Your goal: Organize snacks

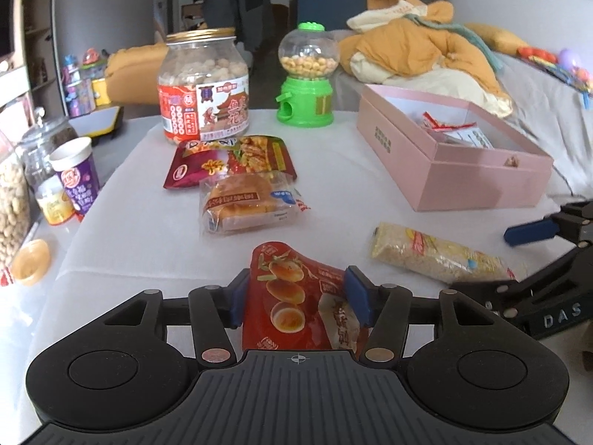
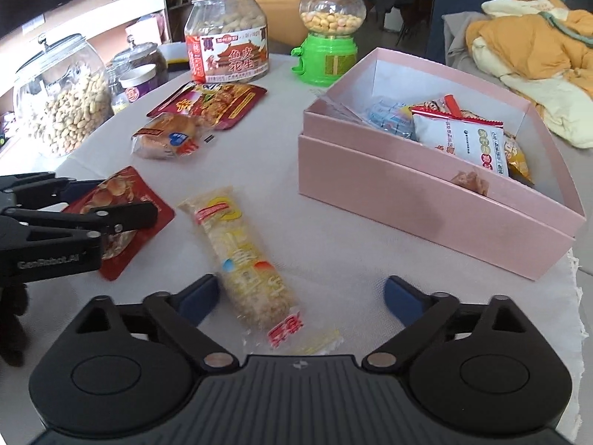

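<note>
Low in the left wrist frame: left gripper (image 1: pixel 300 296) clamped on a red egg-yolk pastry packet (image 1: pixel 292 293), blue pads pressing both sides. Beyond, mid-frame: wrapped bread bun (image 1: pixel 246 204), then dark red snack bag (image 1: pixel 229 161), with peanut jar (image 1: pixel 205 87) and green candy dispenser (image 1: pixel 307 78) further up. Right of frame: pink box (image 1: pixel 452 163), partly filled. Right gripper (image 2: pixel 300 296) spread wide, holding nothing, straddling the near end of a yellow rice-cracker pack (image 2: pixel 241 256) bottom centre.
</note>
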The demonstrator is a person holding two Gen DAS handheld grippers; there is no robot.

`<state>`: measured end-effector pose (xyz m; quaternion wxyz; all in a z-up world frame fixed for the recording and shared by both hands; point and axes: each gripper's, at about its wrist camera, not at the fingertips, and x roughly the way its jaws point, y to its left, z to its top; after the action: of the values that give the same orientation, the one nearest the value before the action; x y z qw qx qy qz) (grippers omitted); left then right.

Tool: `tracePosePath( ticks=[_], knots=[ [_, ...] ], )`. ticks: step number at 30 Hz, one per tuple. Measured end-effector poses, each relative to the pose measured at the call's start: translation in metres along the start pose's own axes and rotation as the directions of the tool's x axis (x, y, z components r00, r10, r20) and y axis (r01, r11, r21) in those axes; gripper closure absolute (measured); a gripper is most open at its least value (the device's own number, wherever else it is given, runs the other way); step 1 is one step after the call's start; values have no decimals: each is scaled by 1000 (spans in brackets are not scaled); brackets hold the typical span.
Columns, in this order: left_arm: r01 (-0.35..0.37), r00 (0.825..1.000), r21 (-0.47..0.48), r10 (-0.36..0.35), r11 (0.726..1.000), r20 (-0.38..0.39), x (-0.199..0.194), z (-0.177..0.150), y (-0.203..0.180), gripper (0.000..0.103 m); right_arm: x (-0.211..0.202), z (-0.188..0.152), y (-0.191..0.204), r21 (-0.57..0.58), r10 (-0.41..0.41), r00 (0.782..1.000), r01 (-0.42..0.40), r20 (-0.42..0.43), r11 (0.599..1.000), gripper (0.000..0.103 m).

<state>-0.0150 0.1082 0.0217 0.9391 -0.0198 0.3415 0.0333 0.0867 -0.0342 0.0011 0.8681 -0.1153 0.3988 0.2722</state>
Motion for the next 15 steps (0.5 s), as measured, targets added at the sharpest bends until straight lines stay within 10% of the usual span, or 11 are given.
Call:
tracePosePath(
  ticks=[15],
  knots=[
    [62, 997, 32, -64, 998, 43, -41, -3, 0, 46, -3, -14, -3, 11, 3, 996, -4, 86, 1000, 0]
  ],
)
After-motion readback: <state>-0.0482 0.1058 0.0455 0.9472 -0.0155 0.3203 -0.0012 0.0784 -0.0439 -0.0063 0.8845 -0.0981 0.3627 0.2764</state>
